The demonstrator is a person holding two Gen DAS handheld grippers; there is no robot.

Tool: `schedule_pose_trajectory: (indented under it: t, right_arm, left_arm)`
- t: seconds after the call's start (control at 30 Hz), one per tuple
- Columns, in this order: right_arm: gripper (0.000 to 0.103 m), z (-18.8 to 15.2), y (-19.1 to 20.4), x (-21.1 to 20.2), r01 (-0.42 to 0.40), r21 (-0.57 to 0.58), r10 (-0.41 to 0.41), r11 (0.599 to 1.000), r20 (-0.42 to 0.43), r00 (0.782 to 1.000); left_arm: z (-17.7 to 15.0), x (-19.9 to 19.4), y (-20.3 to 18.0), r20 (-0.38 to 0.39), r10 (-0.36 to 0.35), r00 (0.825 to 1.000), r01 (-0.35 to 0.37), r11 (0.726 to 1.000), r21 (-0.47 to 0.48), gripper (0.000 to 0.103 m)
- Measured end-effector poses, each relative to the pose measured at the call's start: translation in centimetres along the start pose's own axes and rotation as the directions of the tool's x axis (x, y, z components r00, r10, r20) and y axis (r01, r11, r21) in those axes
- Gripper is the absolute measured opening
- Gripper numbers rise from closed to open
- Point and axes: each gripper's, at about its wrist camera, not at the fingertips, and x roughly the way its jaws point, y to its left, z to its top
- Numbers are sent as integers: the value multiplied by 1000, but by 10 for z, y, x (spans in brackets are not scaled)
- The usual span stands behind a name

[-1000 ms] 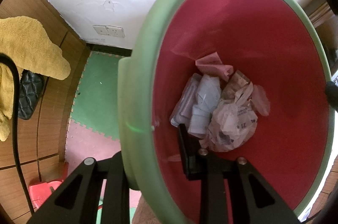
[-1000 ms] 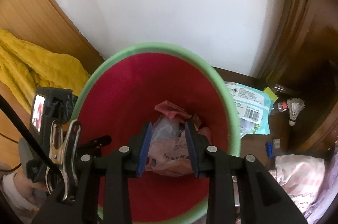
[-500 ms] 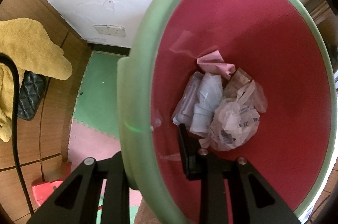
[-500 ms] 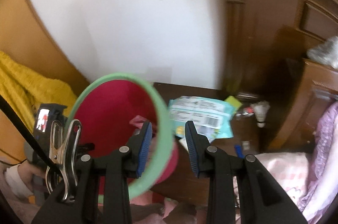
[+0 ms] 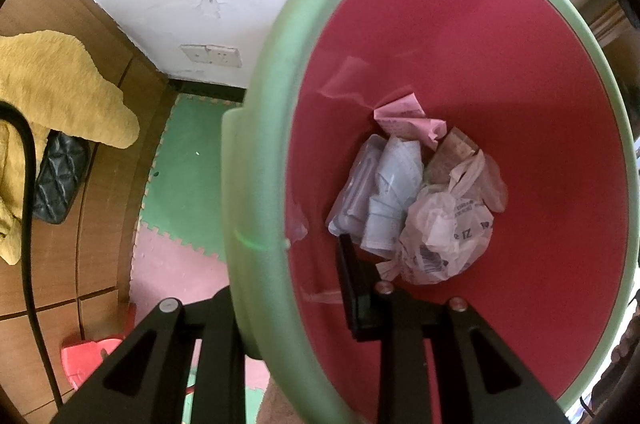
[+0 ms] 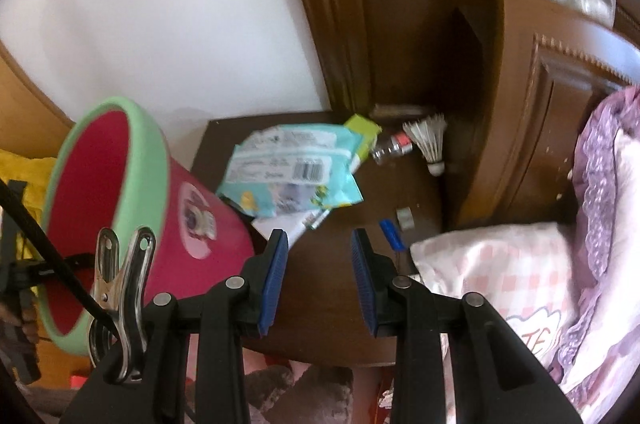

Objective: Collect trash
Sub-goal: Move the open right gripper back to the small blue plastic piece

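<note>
Your left gripper (image 5: 288, 288) is clamped on the bin (image 5: 260, 184) rim, one finger inside, one outside; the wall hides the pad contact. Crumpled trash (image 5: 420, 208) sits at the bin's bottom. Your right gripper (image 6: 318, 264) is spread w/ nothing between the pads, over the dark nightstand (image 6: 332, 264). A wipes pack (image 6: 288, 172) lies there, partly hidden behind the bin; the rest is blurry.
</note>
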Motion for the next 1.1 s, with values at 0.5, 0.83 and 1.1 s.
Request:
schedule_pose_trajectory:
  t: [0.5, 0.83, 1.1]
  right_arm:
    - [34, -8, -29, 42, 8, 33, -5, 999, -74, 997]
    - [34, -11, -38, 65, 3, 51, 2, 999, -105, 994]
    - [34, -10, -42, 77, 0, 58, 7, 998, -119, 993]
  left_arm:
    - [-3, -2, 2, 3, 2, 1000, -2, 1000, -26, 24]
    - [-2, -1, 4, -9, 20, 1000, -20, 999, -50, 24]
    - [-2, -2, 7, 2, 34, 999, -34, 996, -81, 24]
